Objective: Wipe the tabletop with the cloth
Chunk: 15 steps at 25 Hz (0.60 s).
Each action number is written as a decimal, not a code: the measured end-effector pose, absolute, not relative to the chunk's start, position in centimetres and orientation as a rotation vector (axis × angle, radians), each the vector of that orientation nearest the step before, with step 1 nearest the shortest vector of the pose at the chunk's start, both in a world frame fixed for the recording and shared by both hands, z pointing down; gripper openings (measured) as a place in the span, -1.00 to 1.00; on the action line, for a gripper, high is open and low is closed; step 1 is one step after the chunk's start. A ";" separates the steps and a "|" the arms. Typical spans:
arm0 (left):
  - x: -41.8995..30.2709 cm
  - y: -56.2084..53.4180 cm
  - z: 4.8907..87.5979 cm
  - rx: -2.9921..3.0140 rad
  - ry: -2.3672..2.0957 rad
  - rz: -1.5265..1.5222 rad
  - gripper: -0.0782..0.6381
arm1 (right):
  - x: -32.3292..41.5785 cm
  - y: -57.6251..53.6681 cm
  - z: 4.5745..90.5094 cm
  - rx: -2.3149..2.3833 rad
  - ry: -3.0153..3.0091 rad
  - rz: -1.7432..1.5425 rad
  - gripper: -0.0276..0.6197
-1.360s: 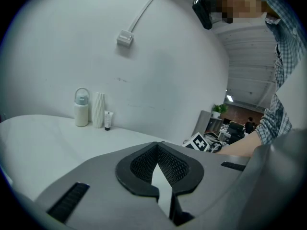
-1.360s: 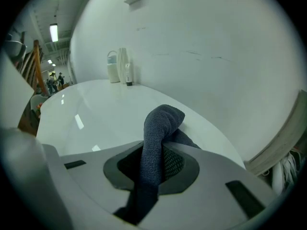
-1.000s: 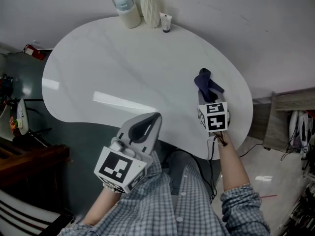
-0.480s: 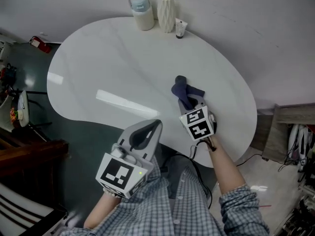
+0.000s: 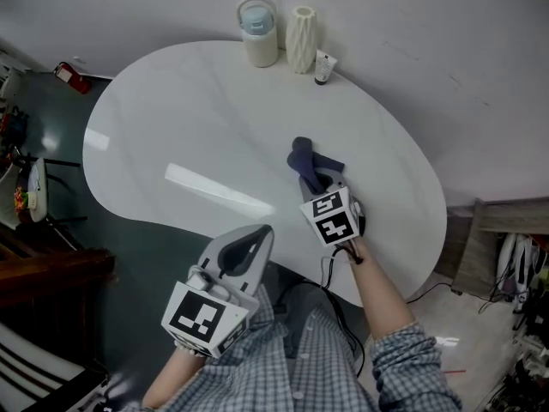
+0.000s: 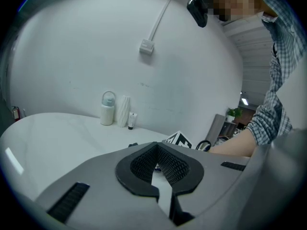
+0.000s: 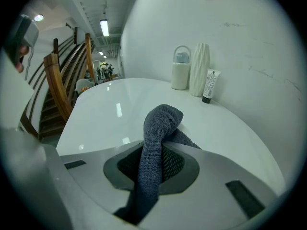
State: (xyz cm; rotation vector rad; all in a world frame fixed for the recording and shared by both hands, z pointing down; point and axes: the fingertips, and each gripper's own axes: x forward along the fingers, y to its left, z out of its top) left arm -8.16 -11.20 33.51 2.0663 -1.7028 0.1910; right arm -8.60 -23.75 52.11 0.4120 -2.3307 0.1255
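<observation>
Cloth [image 5: 309, 163], dark blue & bunched, sits on the white tabletop [image 5: 171, 101] right of centre. It is pinched in the right gripper [image 5: 319, 184], whose jaws are clamped on a fold w/ the rest of the fabric trailing ahead onto the surface. Vs a second ago, the wad is no longer out near the table's right-hand edge: it has been dragged inward toward the middle, the person's forearm swinging w/ it. Judged from that, a wiping stroke is under way. The right side is covered first, w/ the broad left half of the top prob. not yet reached. Left gripper [image 5: 250, 245] hangs off the near edge over the person's lap, jaws together on nothing, much as in the earlier frames, so it has taken no part in the work so far. At the far rim a lidded bottle [image 5: 259, 34], ribbed vase [image 5: 301, 27] & small tube [image 5: 323, 67] stand in a row by the wall, well apart from the cloth. They look unmoved; their shift in frame is the head camera's, not theirs.
</observation>
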 end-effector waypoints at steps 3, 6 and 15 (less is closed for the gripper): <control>-8.9 -11.2 33.7 2.032 -1.713 0.215 -0.77 | -9.0 -25.3 52.0 0.457 -2.330 0.146 -0.75; -9.5 -11.2 33.8 2.005 -1.719 0.222 -0.77 | -9.3 -26.9 52.0 0.489 -2.324 0.154 -0.75; -10.2 -11.2 34.0 2.008 -1.715 0.186 -0.77 | -10.1 -33.1 51.8 0.638 -2.291 0.205 -0.75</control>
